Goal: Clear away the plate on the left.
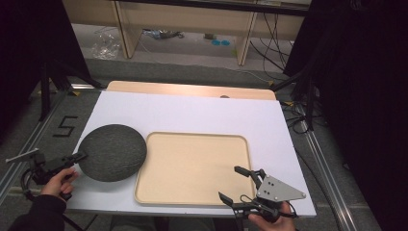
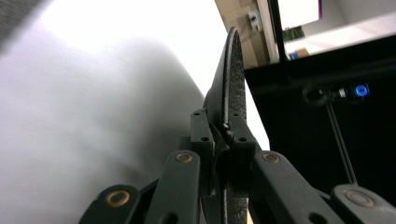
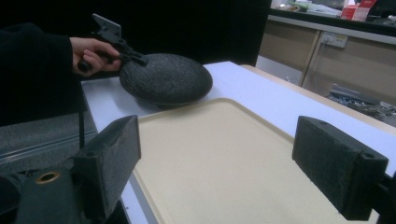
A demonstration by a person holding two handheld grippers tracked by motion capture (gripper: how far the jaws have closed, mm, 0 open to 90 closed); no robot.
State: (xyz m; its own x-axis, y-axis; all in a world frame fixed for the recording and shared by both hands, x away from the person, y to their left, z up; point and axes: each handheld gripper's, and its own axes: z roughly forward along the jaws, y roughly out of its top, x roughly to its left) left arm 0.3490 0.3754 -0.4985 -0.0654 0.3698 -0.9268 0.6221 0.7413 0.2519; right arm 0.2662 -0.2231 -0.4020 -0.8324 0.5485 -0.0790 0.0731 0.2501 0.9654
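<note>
Here, left tongs pinch the dark bowl's rim; lift level toward the tray beside spread right tongs.

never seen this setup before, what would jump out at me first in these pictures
The big dark speckled plate stands out at the left of the white table, its right rim overlapping the edge of the empty beige tray beside it. The left gripper is shut on the plate's left rim. The right gripper waits at the tray's near right corner, jaws wide open, holding nothing.
</note>
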